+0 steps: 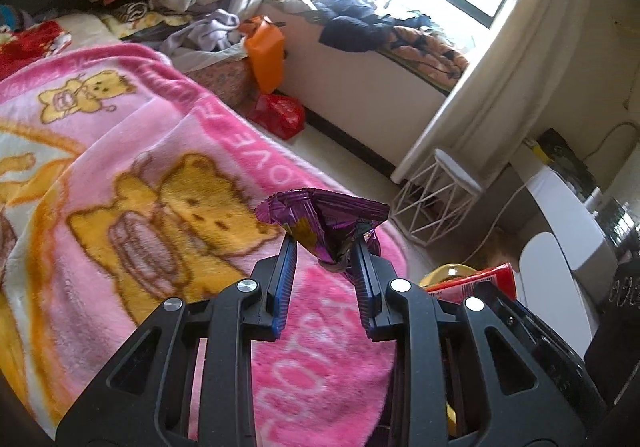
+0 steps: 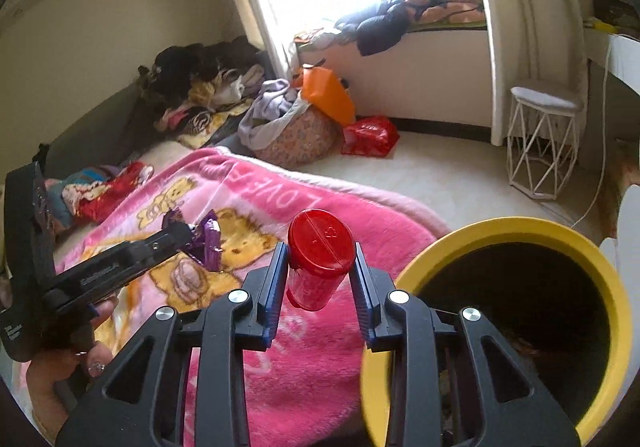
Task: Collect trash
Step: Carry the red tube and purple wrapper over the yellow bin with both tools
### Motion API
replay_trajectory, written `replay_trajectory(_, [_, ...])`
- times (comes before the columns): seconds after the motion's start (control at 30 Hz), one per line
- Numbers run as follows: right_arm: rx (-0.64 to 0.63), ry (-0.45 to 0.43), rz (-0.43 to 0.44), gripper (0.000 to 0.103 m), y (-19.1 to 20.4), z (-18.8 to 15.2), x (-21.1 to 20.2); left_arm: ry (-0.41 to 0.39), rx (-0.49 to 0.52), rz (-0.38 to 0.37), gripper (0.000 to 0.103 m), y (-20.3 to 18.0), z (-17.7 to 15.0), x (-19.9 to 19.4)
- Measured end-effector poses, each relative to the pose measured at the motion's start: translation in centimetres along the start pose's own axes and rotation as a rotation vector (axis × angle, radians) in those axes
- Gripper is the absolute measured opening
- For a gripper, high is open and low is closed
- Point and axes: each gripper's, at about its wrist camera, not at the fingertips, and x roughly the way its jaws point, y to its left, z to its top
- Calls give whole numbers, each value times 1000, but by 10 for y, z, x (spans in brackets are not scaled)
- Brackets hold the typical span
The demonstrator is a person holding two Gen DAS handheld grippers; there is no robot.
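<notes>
My left gripper (image 1: 326,247) is shut on a crumpled purple wrapper (image 1: 324,217), held up over the pink blanket (image 1: 140,187). The right wrist view shows that same left gripper (image 2: 188,237) at the left, with the purple wrapper (image 2: 210,243) in its tips and a person's hand (image 2: 60,371) behind it. My right gripper (image 2: 318,251) is shut on a red plastic container (image 2: 320,263) with a red lid, its pads against the sides. A yellow-rimmed bin (image 2: 500,233) with a dark inside stands just right of the right gripper, beside the bed's edge.
The pink bear blanket (image 2: 280,347) covers the bed below both grippers. On the floor beyond are a red plastic bag (image 2: 370,137), an orange bag (image 2: 328,93), a basket of clothes (image 2: 296,139) and a white wire stool (image 2: 542,143). Clothes lie piled on the window ledge (image 2: 420,3).
</notes>
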Motion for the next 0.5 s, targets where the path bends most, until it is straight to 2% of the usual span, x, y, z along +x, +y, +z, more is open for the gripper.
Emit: replay_trajectory(0.5, [103, -67, -97, 29, -58, -3, -47, -7, 108, -94, 21, -58, -9, -9])
